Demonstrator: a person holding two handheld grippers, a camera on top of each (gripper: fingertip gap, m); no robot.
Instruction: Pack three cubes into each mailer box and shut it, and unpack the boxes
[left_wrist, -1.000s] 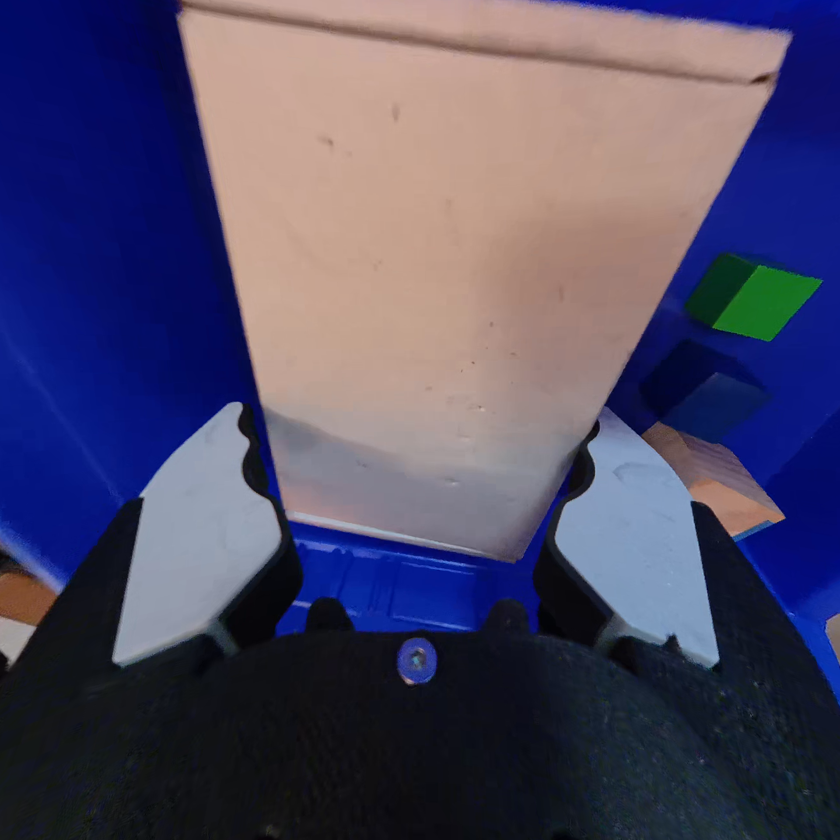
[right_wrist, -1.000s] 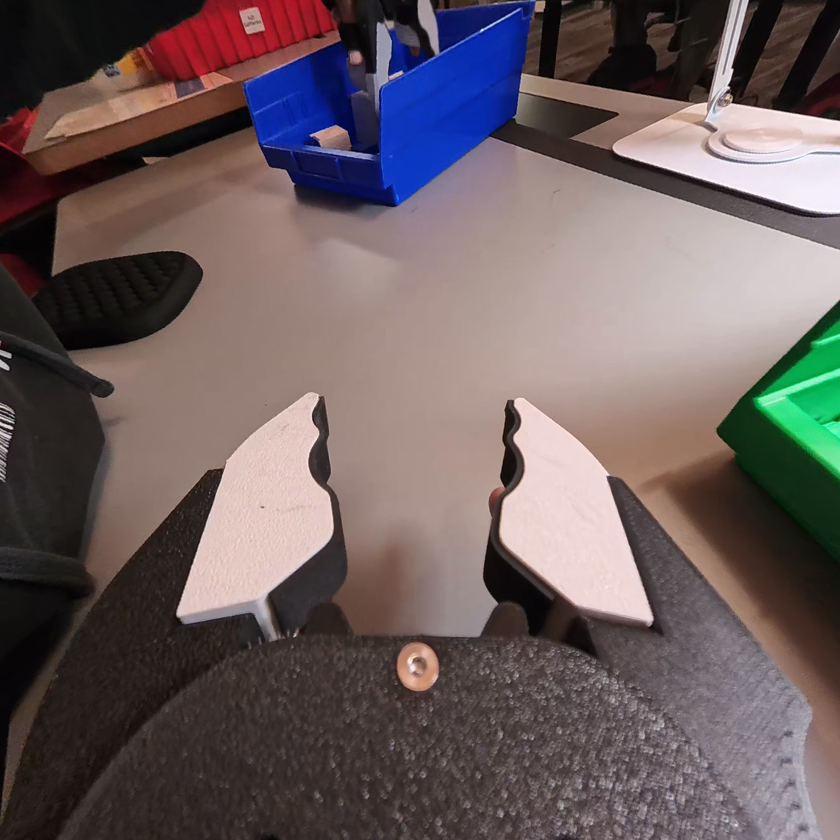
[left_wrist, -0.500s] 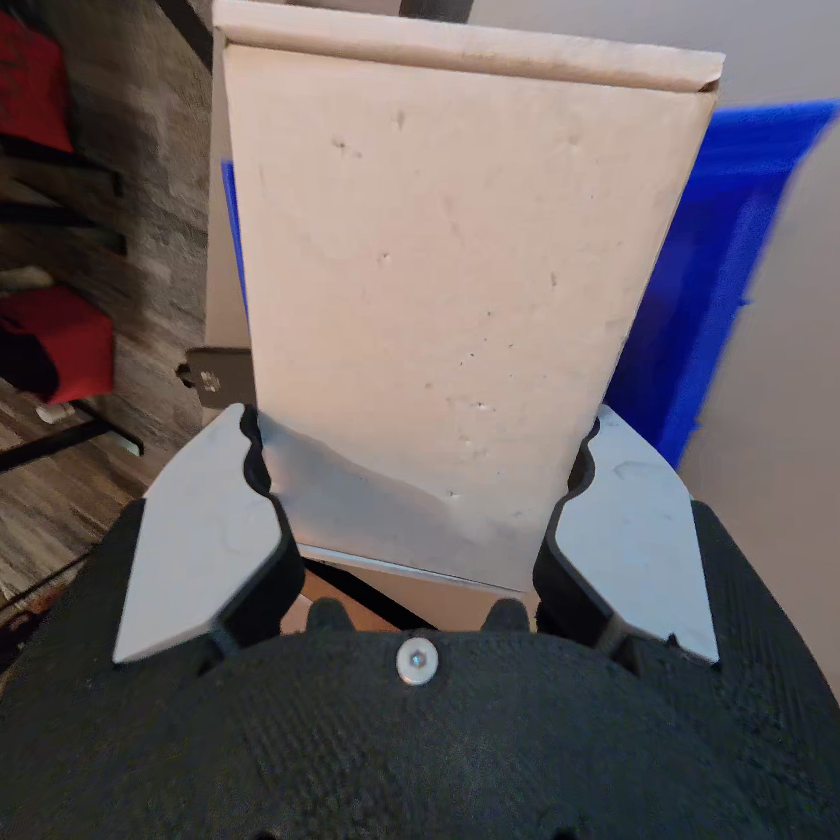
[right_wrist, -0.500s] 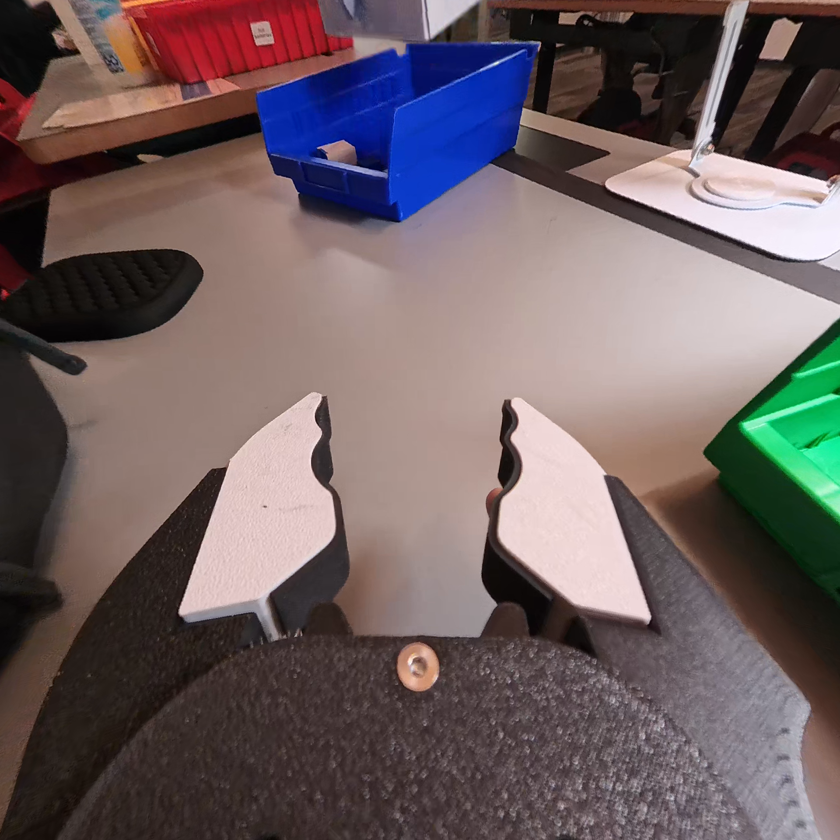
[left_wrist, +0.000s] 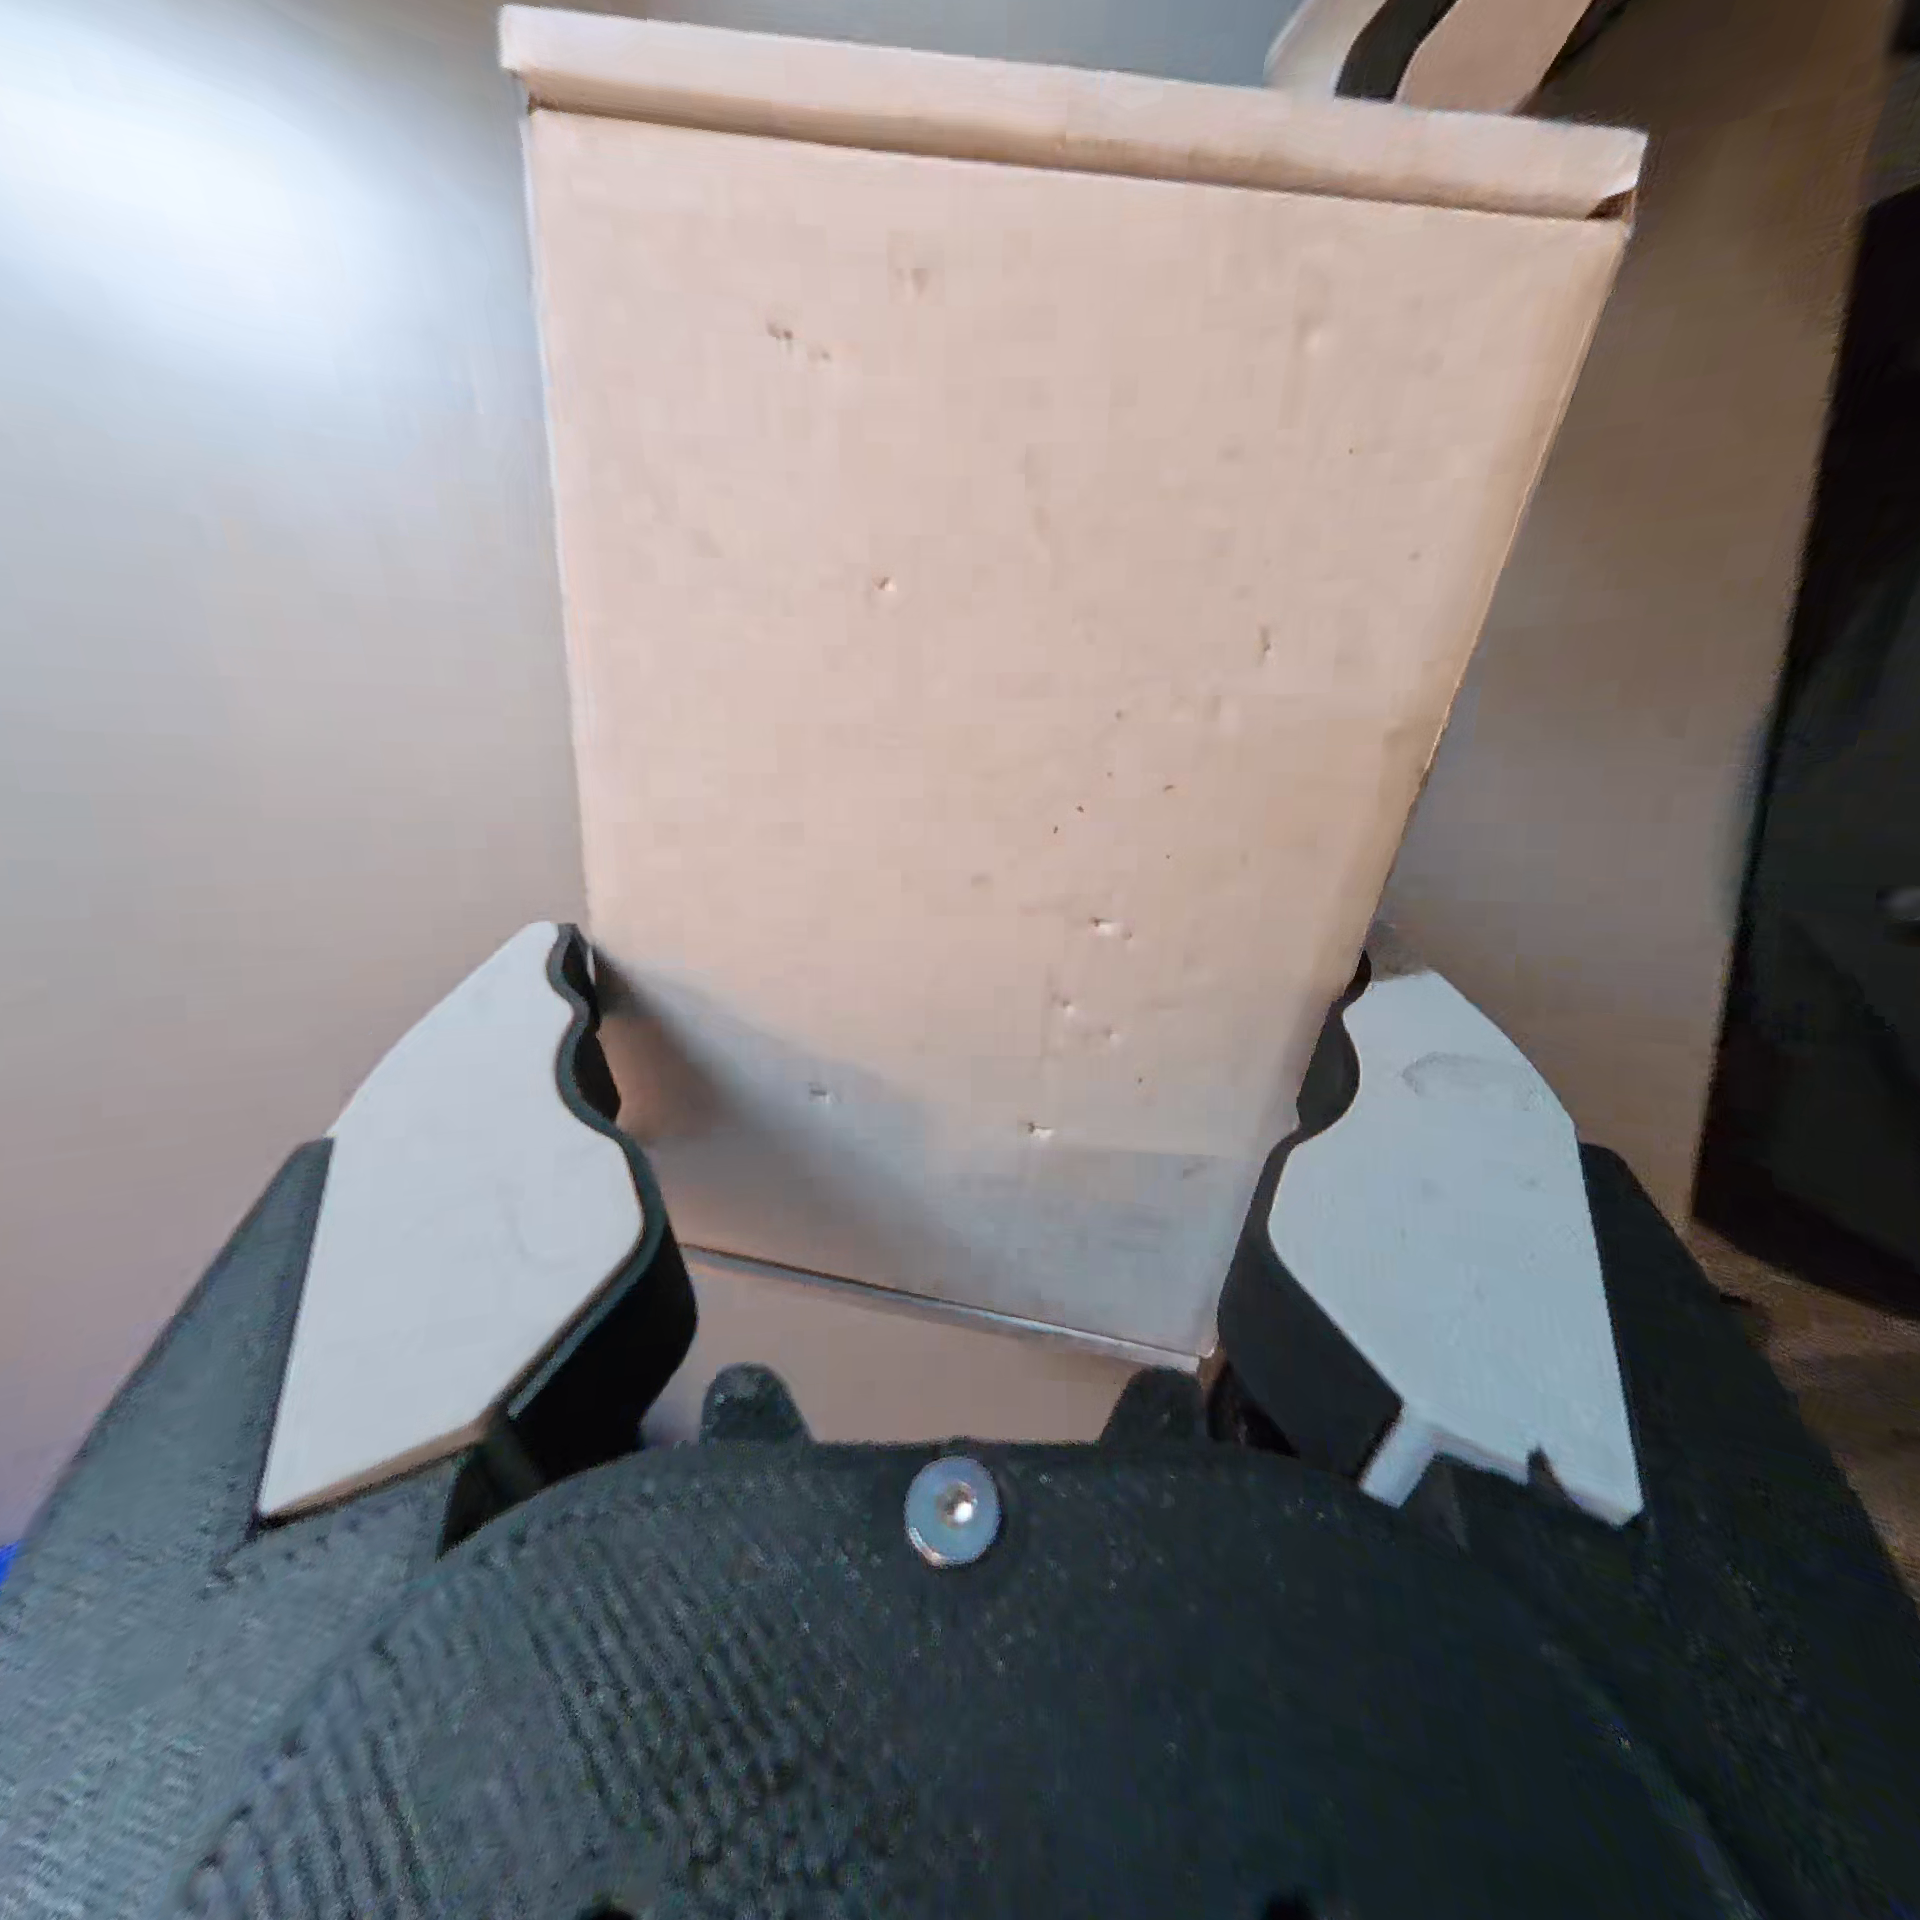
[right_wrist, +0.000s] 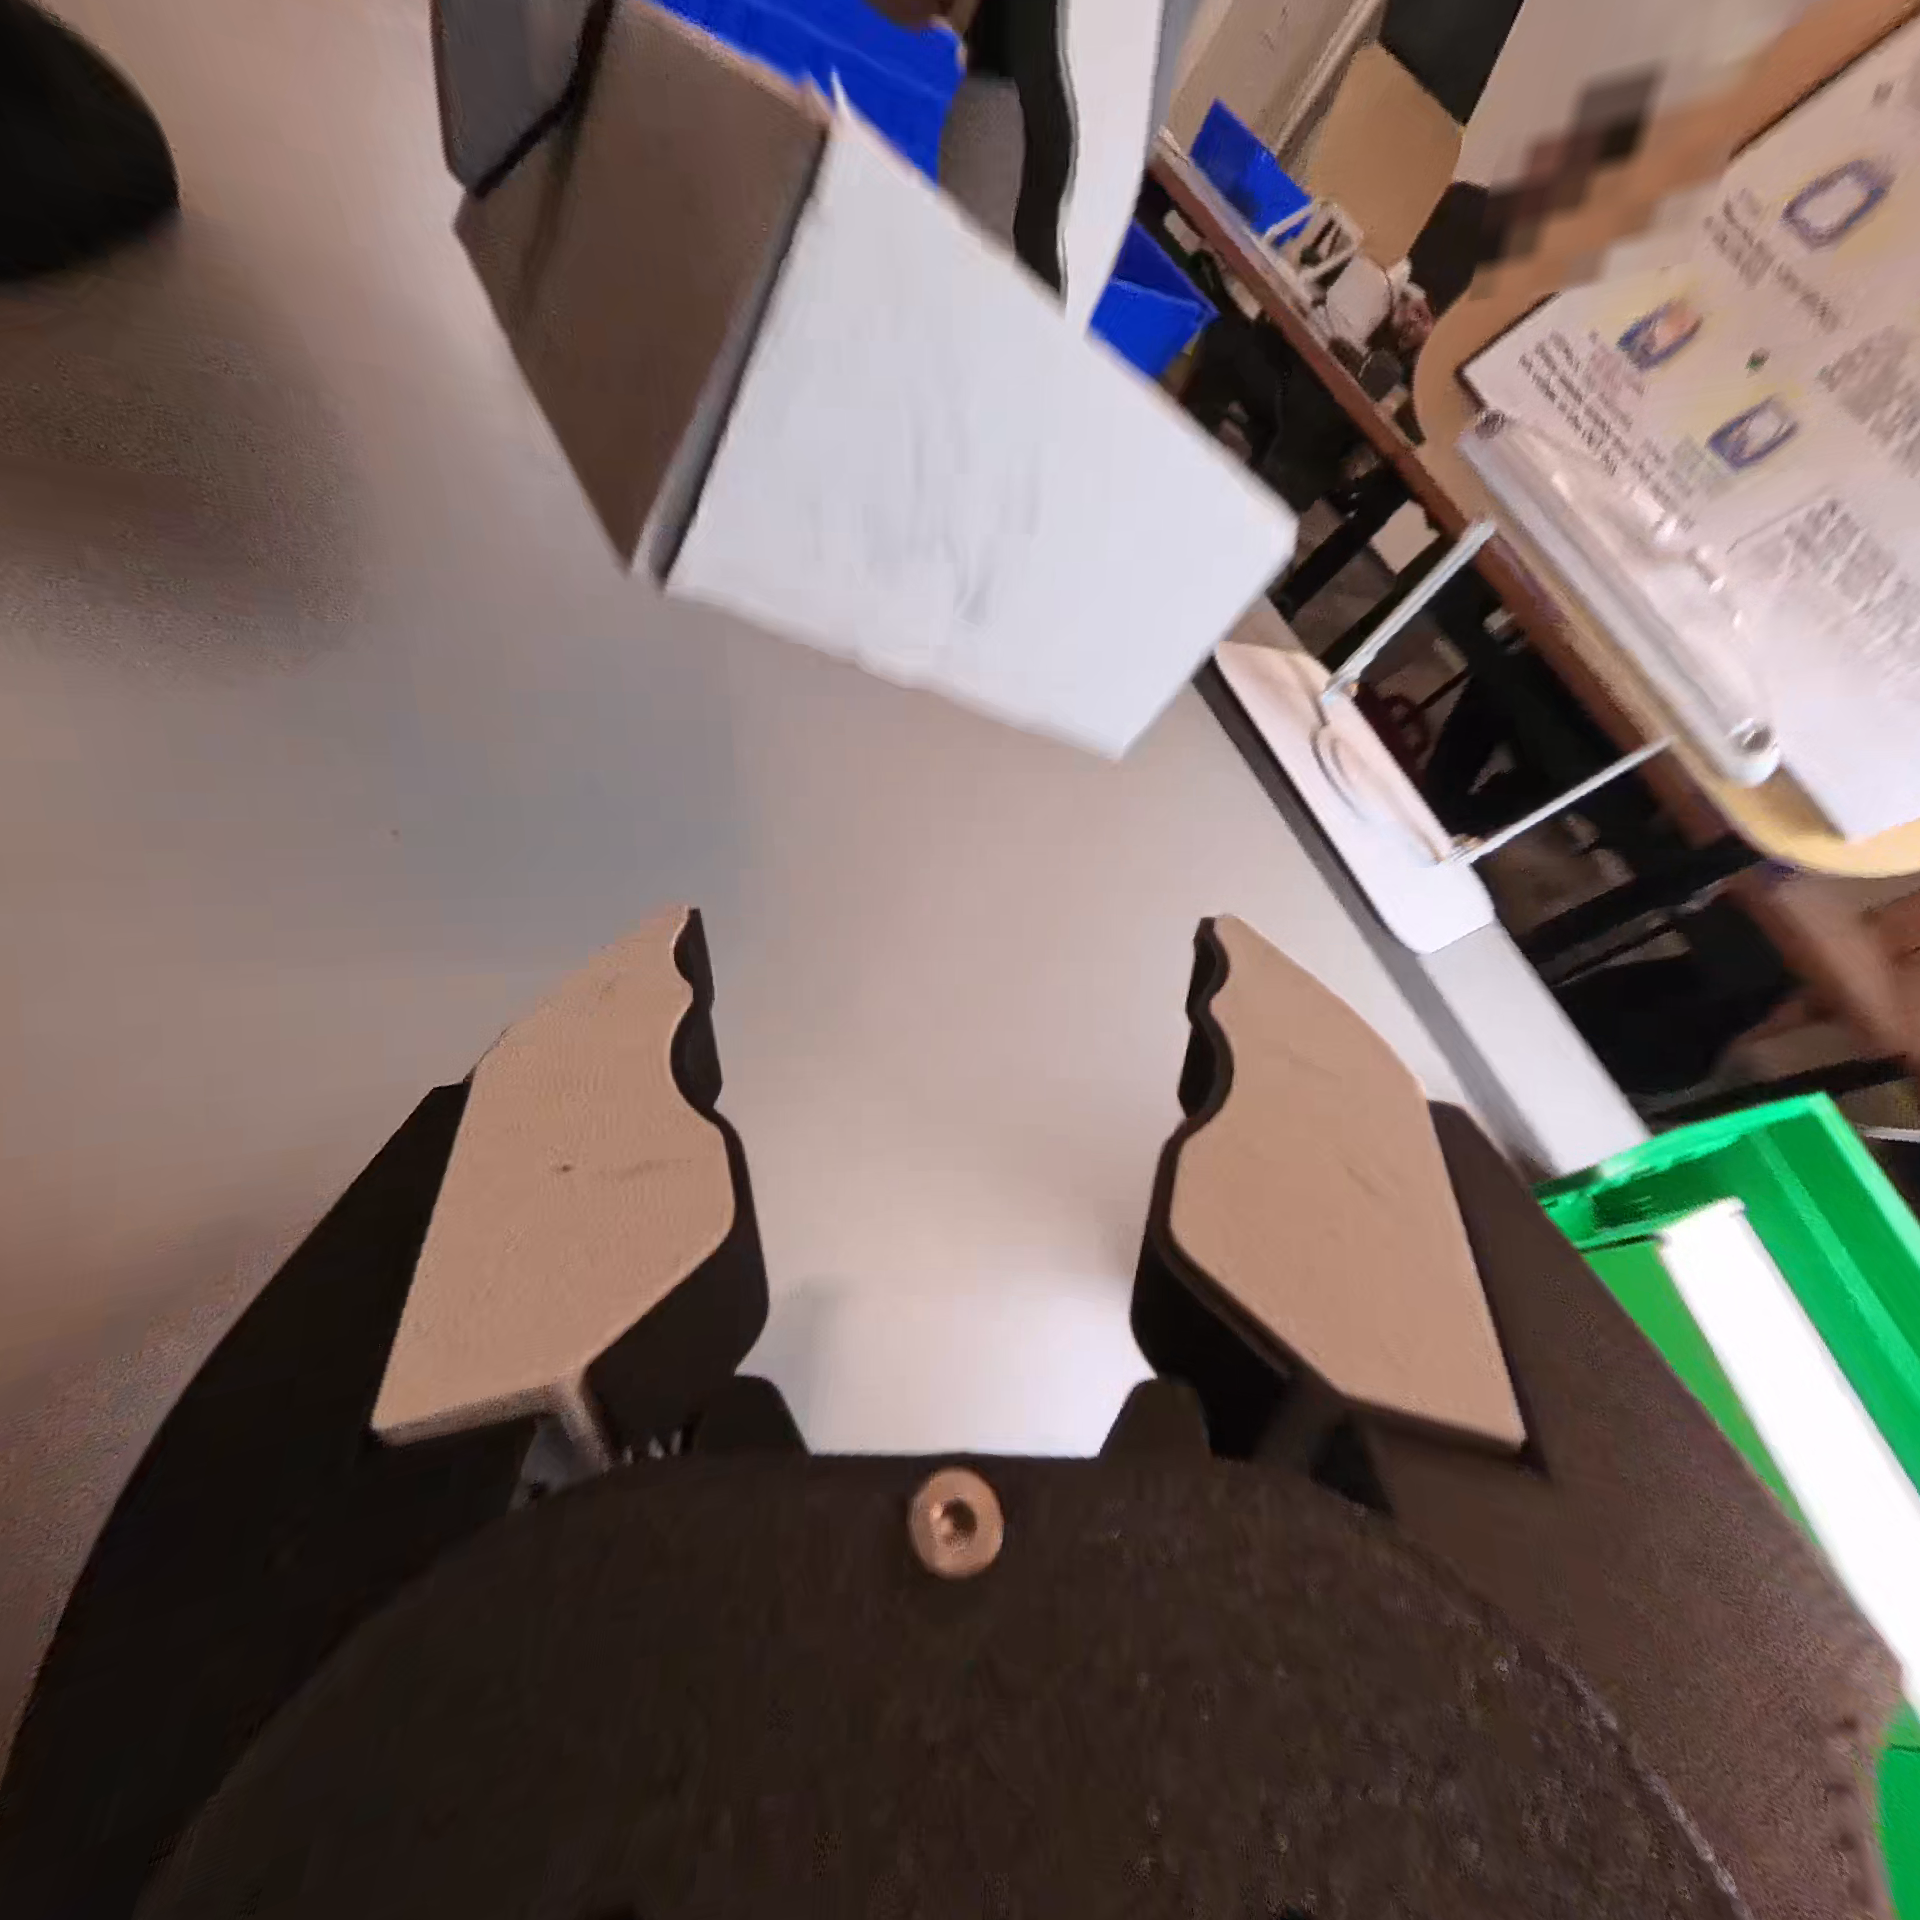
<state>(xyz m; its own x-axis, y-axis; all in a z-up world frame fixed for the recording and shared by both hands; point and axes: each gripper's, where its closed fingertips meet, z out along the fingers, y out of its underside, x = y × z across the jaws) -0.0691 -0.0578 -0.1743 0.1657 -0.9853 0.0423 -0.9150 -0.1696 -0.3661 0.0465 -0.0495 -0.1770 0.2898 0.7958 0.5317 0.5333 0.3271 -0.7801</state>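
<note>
Closed cardboard mailer box (left_wrist: 997, 665), held in the air over the grey counter (left_wrist: 260, 623), clamped across its width near one end by the left claw (left_wrist: 971, 1049), fingers pressed flat on the two narrow side walls. Probably light and stiff along the folded edges but easy to dent on the broad panel, so best taken by the sides, as now, with moderate squeeze. Right claw (right_wrist: 945, 1029) empty, jaws spread apart, tilted, pointing towards the carried box, low above the counter near a green bin (right_wrist: 1766, 1236).
</note>
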